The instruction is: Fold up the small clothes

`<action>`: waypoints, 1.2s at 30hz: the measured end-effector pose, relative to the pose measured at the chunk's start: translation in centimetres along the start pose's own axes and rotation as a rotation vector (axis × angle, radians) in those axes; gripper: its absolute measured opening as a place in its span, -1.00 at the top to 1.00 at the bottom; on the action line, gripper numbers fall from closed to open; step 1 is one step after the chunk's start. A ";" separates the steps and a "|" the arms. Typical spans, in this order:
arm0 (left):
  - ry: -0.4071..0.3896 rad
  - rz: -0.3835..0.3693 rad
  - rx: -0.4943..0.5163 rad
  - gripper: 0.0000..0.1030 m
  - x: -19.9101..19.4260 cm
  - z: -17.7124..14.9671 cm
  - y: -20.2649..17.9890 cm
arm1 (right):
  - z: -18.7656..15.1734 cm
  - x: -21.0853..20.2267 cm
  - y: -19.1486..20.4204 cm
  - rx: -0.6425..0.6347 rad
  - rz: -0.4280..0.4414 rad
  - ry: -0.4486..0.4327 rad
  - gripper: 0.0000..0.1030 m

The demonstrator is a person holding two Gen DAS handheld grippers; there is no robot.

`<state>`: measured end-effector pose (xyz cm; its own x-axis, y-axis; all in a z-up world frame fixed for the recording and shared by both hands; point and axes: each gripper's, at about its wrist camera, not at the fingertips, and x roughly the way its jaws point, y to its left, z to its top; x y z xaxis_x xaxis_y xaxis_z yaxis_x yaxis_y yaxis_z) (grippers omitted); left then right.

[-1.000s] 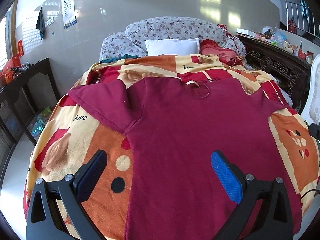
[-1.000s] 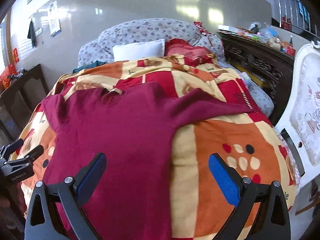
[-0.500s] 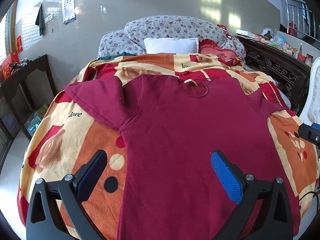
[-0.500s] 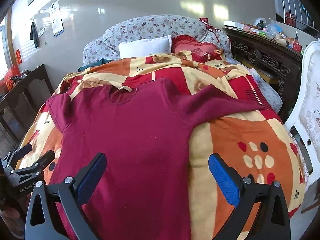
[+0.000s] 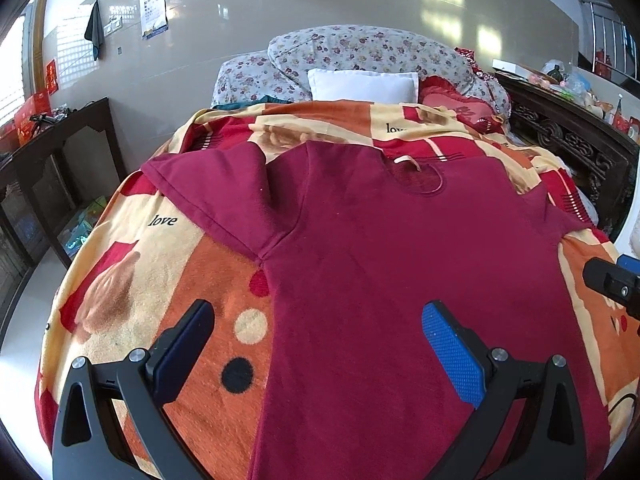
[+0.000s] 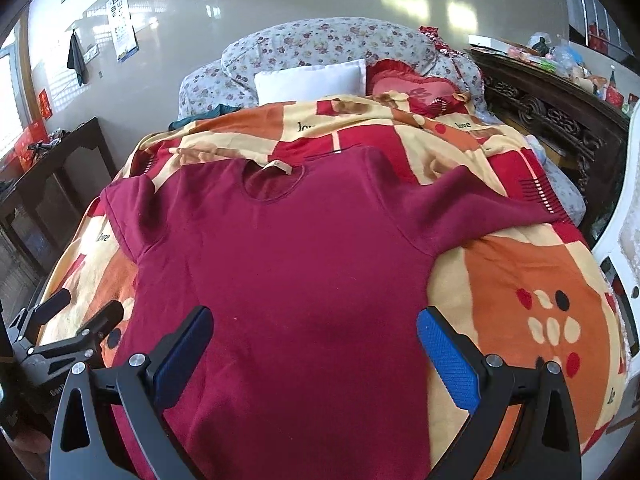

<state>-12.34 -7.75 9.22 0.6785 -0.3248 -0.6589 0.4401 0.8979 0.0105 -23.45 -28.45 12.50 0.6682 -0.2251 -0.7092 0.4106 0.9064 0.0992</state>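
Dark red shirt (image 5: pixel 384 264) lies flat, front up, on a patterned orange, red and cream blanket (image 5: pixel 132 264) covering the bed; it fills the centre of both views, collar toward the top of the frame, hem toward the bottom edge. Both short sleeves are spread out, one to the upper left in the left wrist view, the other reaching right in the right wrist view.

Left gripper (image 5: pixel 320 344) sits low in its frame, fingers wide apart, holding nothing; its left finger is over the blanket, its blue-padded right finger over the shirt's lower part. Cannot tell if either touches the cloth. The same gripper shows at the lower left edge of the right wrist view (image 6: pixel 76 320), beside the shirt's side edge.

Right gripper (image 6: pixel 314 340) is also spread open and empty, both fingers over the lower body of the shirt. Its tip shows at the right edge of the left wrist view (image 5: pixel 612 280).

White pillow (image 5: pixel 362 86) and floral cushions (image 5: pixel 360 48) sit at the head of the bed, top centre. Dark wooden cabinet (image 5: pixel 60 148) stands at the left.
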 end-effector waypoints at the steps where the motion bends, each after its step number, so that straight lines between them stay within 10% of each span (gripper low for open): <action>1: 0.002 0.002 -0.001 -1.00 0.2 0.0 0.0 | 0.1 0.1 0.2 -0.005 -0.002 -0.002 -1.00; 36: 0.075 0.022 -0.040 -1.00 4.5 0.6 2.4 | 0.4 6.7 3.5 -0.054 -0.012 0.053 -1.00</action>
<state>-7.91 -7.20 6.73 0.6411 -0.2835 -0.7132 0.4010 0.9161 -0.0038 -17.30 -26.91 8.39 0.6290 -0.2177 -0.7463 0.3833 0.9220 0.0541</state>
